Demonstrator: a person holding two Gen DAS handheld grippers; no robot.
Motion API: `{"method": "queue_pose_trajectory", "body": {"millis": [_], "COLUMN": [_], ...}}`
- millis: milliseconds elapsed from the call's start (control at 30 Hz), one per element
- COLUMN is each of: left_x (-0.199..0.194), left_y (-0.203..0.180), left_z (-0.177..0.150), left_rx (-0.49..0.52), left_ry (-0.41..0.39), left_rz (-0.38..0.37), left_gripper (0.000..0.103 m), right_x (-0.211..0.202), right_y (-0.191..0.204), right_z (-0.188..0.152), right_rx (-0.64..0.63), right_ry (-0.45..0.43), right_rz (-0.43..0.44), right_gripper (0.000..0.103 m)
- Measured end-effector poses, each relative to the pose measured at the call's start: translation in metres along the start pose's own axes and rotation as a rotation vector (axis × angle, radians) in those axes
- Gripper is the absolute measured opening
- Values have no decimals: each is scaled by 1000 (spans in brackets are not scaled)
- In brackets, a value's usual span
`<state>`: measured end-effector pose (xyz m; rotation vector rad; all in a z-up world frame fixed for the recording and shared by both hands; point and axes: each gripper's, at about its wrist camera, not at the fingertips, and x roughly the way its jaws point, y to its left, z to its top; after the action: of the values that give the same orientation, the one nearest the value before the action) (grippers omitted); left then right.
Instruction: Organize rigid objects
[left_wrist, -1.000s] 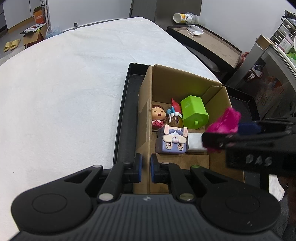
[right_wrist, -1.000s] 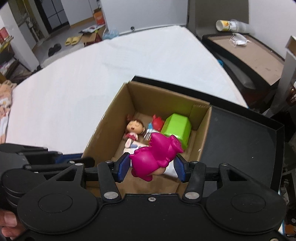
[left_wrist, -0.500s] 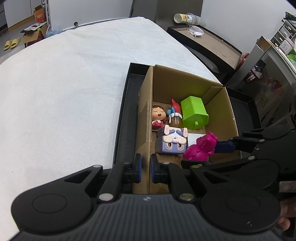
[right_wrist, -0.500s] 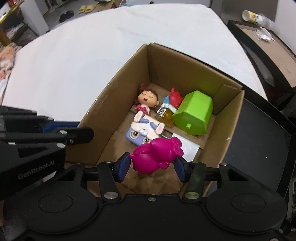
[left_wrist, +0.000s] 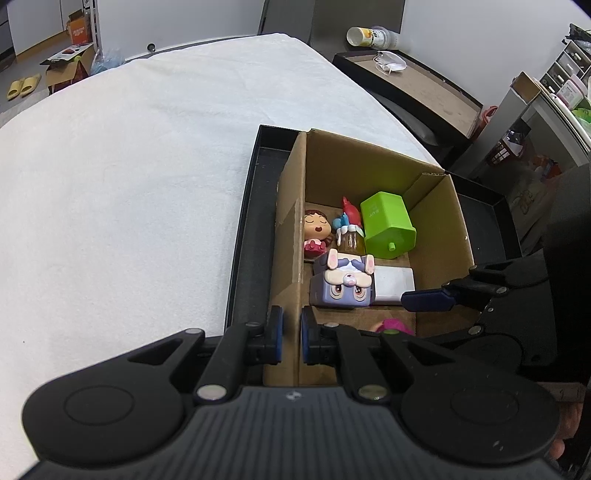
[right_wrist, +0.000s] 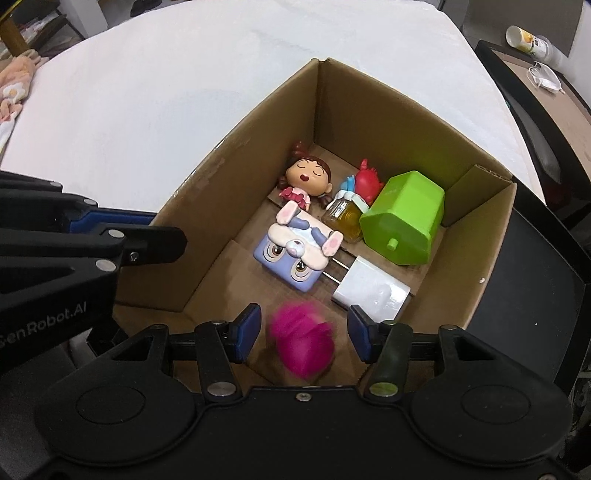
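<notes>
White cloth covers the broad table (left_wrist: 129, 184), and on it sits a shallow black tray (left_wrist: 246, 229) that carries an open brown cardboard box (right_wrist: 369, 107).

Inside the box, along the far wall, lie a small doll figure with brown hair and closed eyes (right_wrist: 306, 179), a red crab-like toy (right_wrist: 367, 181), a little amber glass bottle (right_wrist: 341, 214) and a lime-green plastic container on its side (right_wrist: 404, 221). Nearer the middle rest a lilac block toy with a rabbit face (right_wrist: 293, 258) and, touching its right side, a white plug-in charger (right_wrist: 369, 291).

A blurred magenta plastic toy (right_wrist: 301, 343) shows on or just above the box floor near the front wall, between the spread fingers of the right gripper (right_wrist: 303, 336) with clear gaps on either side; neither blue pad touches it. In the left wrist view only its pink top (left_wrist: 394, 326) peeks out.

The left gripper (left_wrist: 289, 339) is pinched onto the box's left wall, one pad outside and one inside, at the near corner. Its black arm crosses the left edge of the right wrist view.
</notes>
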<state>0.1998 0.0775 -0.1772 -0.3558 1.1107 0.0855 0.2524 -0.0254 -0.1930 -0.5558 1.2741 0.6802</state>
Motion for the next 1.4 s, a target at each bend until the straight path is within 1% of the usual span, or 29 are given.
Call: {"method": "queue_pose_trajectory", "body": {"millis": [267, 600, 1000, 1167, 1200, 1233, 1267, 1400], "left_x": [0, 0, -9, -16, -18, -18, -17, -25], "left_y": [0, 0, -4, -5, -4, -3, -2, -8], "left_z": [0, 0, -3, -5, -4, -1, 2, 4], "left_rx": [-3, -1, 14, 22, 17, 3, -2, 52], "left_ry": [1, 0, -21, -35, -34, -27, -10, -8], "left_rz": [0, 4, 25, 33, 31, 29, 29, 43], "left_gripper": [9, 9, 9, 9, 9, 9, 9, 11], "right_x": [-10, -47, -77, -89, -91, -94, -96, -108], "right_y": [-12, -27, -46, -59, -61, -64, -66, -74], "right_z": [-3, -14, -39, -52, -55, -58, -60, -72], "right_rx": [61, 124, 220, 296, 312, 327, 343, 420], "right_ry": [-25, -114, -196, -227, -233, -242, -253, -296], "right_rz": [43, 55, 51, 55, 55, 52, 50, 21], "right_gripper": [51, 51, 52, 52, 54, 59, 61, 75]}}
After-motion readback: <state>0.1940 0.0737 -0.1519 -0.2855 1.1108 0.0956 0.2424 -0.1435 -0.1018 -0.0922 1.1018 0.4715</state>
